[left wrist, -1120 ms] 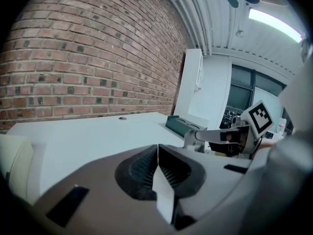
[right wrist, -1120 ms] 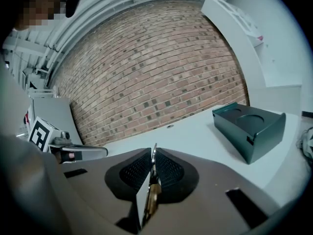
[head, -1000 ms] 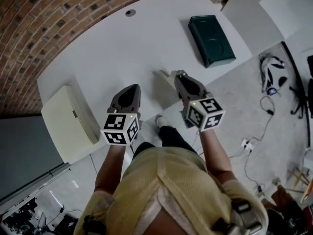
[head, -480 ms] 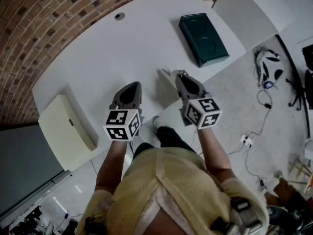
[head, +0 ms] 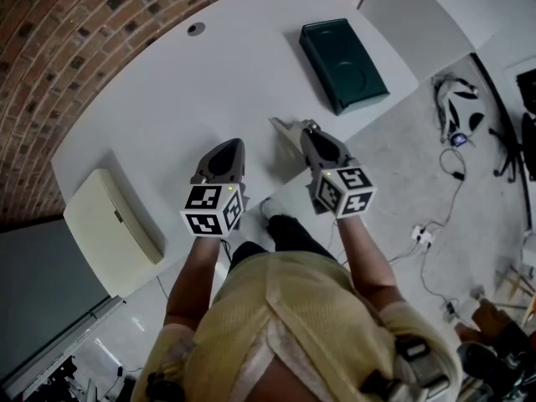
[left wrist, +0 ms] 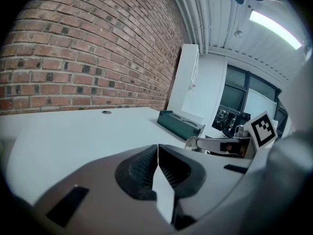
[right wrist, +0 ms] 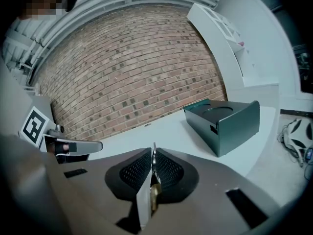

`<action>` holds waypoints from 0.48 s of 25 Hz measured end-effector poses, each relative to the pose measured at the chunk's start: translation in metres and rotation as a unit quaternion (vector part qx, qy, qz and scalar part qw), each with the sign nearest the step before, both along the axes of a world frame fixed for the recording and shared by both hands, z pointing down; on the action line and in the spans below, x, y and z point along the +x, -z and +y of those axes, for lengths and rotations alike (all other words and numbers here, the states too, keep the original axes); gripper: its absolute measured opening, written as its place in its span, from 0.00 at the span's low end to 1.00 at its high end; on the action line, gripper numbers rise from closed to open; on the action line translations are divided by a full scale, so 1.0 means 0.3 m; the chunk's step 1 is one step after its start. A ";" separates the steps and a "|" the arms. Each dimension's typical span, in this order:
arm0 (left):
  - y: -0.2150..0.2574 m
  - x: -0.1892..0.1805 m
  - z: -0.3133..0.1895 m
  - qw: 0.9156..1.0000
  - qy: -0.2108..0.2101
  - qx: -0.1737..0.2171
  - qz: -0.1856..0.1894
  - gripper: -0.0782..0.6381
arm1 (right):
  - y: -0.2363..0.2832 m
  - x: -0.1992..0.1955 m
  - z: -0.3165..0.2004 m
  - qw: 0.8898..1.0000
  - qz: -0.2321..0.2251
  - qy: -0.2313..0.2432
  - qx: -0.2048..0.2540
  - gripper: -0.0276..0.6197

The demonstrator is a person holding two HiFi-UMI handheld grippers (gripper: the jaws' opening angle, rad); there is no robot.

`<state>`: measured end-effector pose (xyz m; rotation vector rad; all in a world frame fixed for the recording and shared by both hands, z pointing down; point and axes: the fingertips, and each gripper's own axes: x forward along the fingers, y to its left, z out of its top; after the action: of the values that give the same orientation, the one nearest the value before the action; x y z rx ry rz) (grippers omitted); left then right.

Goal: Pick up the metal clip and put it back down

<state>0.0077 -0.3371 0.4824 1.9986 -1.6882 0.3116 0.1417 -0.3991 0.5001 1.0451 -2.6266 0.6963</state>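
My right gripper (head: 309,130) hovers over the near edge of the white table (head: 209,82), shut on the metal clip. The clip (right wrist: 153,187) shows in the right gripper view as a thin metal strip with a brassy part, pinched between the ribbed pads. In the head view only a small glint of the clip (head: 312,125) peeks out at the jaw tips. My left gripper (head: 227,148) is beside it to the left, over the same table edge. Its jaws (left wrist: 157,150) are shut with nothing between them.
A dark green box (head: 343,64) lies on the table beyond the right gripper. A cream case (head: 109,229) sits at the table's left end, and a round cable hole (head: 195,28) is at the far edge by the brick wall. Cables (head: 456,111) lie on the floor at the right.
Both grippers keep their places and the right one keeps its hold on the clip. Only the head view has drifted slightly.
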 end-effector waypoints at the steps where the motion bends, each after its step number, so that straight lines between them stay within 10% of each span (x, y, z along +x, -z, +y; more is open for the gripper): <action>1: -0.005 0.001 -0.004 1.000 -0.001 -0.001 -0.001 0.12 | -0.012 0.000 0.003 1.000 0.004 0.002 -0.005 0.09; 12: -0.057 0.019 -0.026 0.999 -0.018 -0.014 -0.034 0.12 | -0.074 0.009 -0.014 0.999 0.033 0.008 -0.015 0.09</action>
<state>0.0134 -0.3450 0.4995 2.0204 -1.6810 0.4180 0.1445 -0.4031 0.5222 1.0207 -2.5569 0.6841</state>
